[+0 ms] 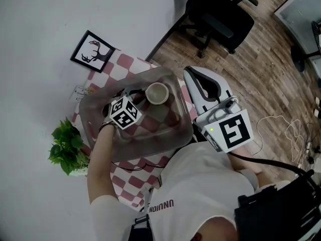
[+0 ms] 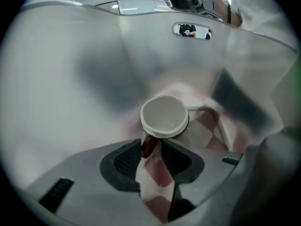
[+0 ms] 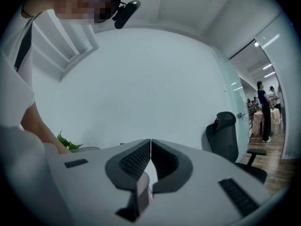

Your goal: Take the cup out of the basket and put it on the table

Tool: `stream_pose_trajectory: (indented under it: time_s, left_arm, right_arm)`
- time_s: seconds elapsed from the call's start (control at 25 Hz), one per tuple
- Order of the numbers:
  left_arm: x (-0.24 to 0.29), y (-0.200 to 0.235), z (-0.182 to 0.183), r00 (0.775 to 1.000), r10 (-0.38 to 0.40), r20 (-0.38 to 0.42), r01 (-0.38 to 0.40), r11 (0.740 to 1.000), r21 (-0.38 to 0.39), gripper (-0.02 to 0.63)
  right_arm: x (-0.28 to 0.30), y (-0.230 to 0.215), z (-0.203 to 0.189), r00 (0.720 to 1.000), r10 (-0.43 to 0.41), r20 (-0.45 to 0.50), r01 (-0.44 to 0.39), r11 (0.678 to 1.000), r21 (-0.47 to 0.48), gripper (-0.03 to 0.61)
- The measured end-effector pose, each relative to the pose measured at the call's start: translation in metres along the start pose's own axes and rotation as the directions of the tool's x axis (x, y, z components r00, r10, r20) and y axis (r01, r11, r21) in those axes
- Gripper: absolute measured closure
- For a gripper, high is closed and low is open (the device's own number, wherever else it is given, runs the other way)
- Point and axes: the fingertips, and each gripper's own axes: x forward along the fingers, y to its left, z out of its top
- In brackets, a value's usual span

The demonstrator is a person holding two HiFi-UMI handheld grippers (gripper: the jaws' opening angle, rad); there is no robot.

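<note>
Checkered table (image 1: 125, 185), clear basket (image 1: 150, 147): left fingers (image 2: 123, 161) apart astride cup handle (image 2: 147, 146), right fingers (image 3: 134, 161) together.

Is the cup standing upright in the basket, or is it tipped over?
Upright: the cup shows its round open mouth facing up, inside the basket.

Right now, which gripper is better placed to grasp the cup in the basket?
Left. The left gripper is down inside the translucent basket, its open jaws either side of the brown handle of the white cup. The right gripper is shut, outside the basket, facing the wall.
</note>
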Motion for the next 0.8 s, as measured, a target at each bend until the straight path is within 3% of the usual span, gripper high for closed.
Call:
stream_pose_trajectory:
  time_s: [0.44,0.6,0.8]
  left_arm:
    - [0.005,0.0,-0.002,1.0,0.003,-0.01,-0.002,0.999,0.034,0.469]
    - [0.007,-0.009,-0.001,0.998,-0.042,-0.039,0.046,0.995,0.088,0.498]
    - [0.011,-0.012,0.004,0.995,-0.081,-0.05,0.086,0.991,0.099,0.528]
  right_arm:
    - [0.006,0.005,-0.006,1.0,0.005,-0.017,-0.005,1.0,-0.001,0.56]
    - [0.005,0.009,-0.005,1.0,0.012,-0.023,-0.012,1.0,-0.005,0.56]
    - [0.006,0.01,-0.006,1.0,0.009,-0.028,-0.01,1.0,-0.008,0.56]
